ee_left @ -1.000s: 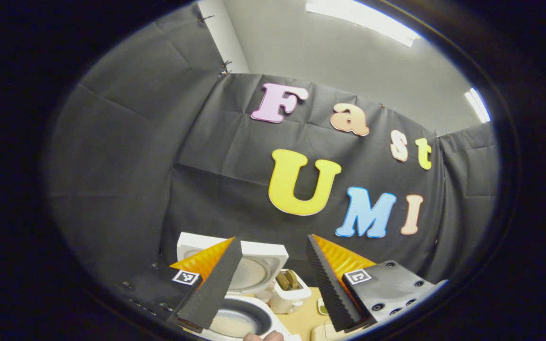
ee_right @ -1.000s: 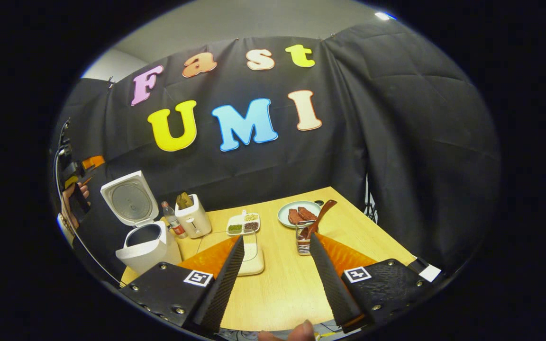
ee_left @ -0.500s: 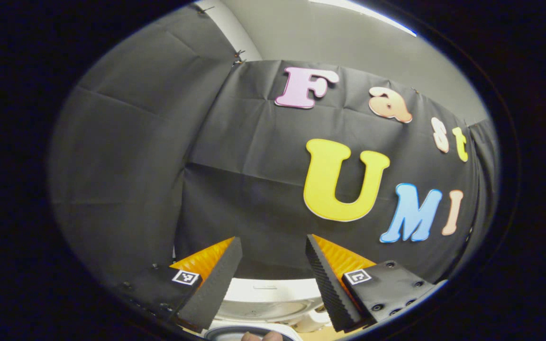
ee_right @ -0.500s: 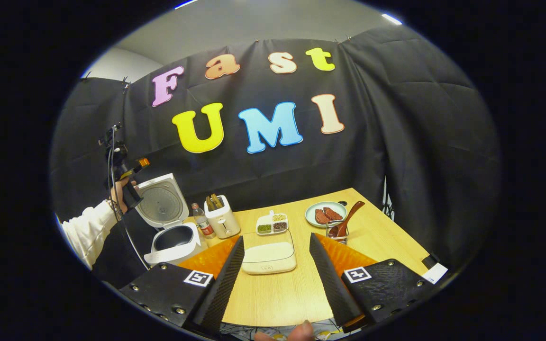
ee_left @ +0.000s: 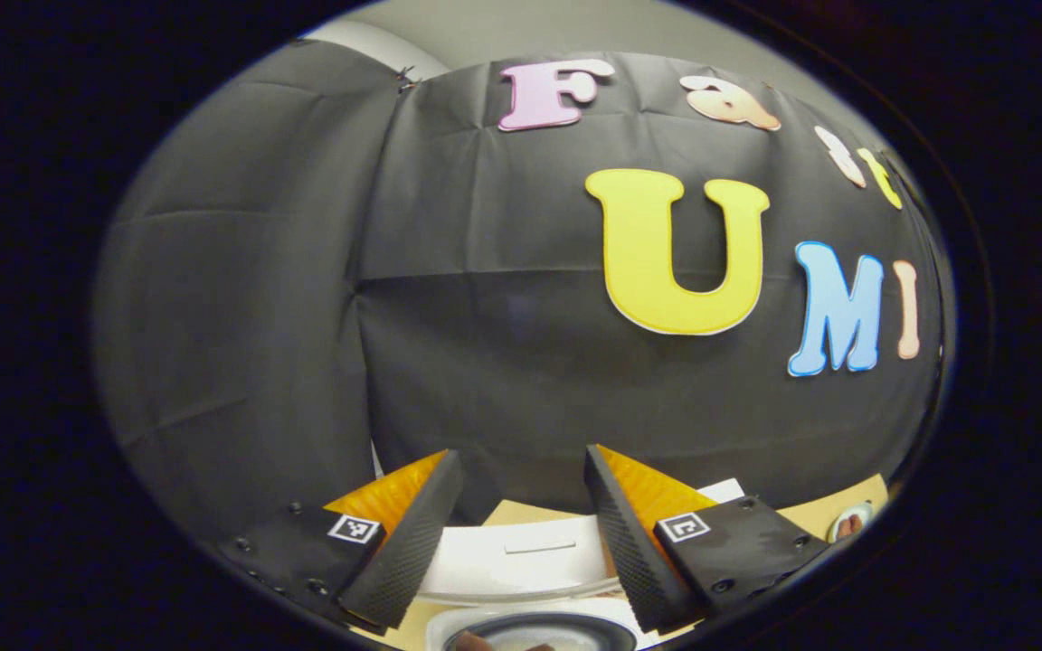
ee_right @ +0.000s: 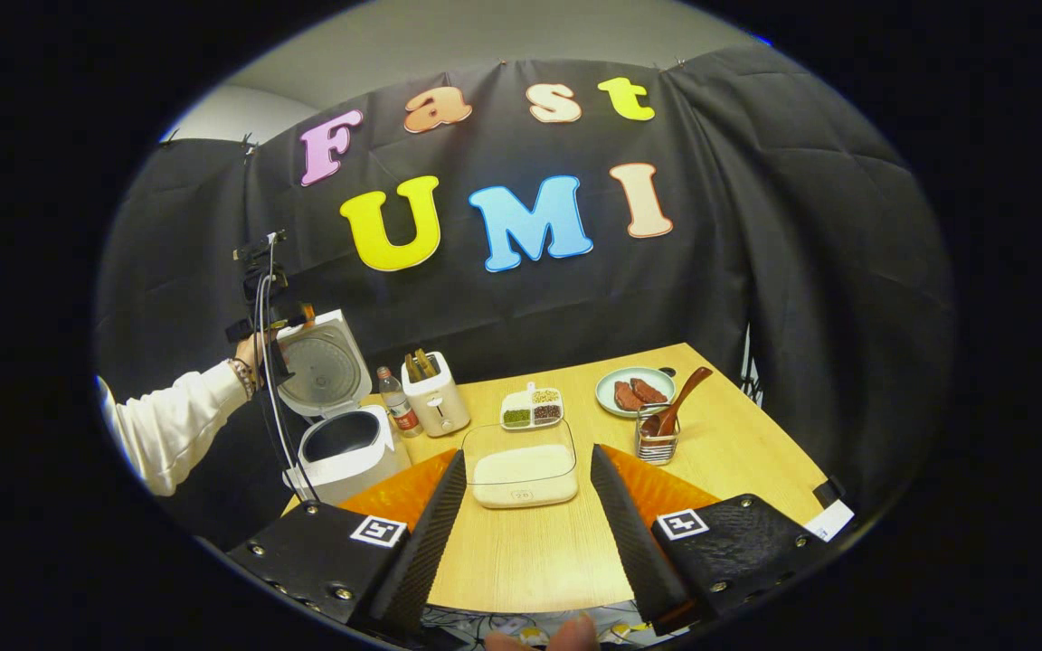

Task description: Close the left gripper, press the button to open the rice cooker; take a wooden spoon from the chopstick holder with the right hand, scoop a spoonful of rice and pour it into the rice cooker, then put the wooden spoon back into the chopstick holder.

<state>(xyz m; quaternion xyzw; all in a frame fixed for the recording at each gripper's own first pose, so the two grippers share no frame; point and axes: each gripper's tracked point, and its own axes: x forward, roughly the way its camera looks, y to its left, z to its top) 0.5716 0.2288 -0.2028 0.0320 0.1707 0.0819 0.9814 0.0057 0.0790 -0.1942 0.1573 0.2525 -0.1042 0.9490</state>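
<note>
The rice cooker (ee_right: 343,452) stood open at the table's (ee_right: 530,561) far left corner, ahead and left of the right gripper (ee_right: 525,515), its lid (ee_right: 320,366) tipped up and back. The wooden spoon (ee_right: 679,402) leaned in the chopstick holder (ee_right: 657,445), just ahead and right of that gripper. The container of rice (ee_right: 523,470) lay directly ahead between its fingers, which were spread wide and held nothing. Beyond were a toaster (ee_right: 435,398), a bottle (ee_right: 392,411), a divided dish (ee_right: 532,409) and a plate (ee_right: 634,391).

The left gripper (ee_left: 521,515) was held high by a hand (ee_right: 254,348) behind the raised lid, with the cooker's lid (ee_left: 521,561) just below its fingers. Its fingers were also wide apart and empty.
</note>
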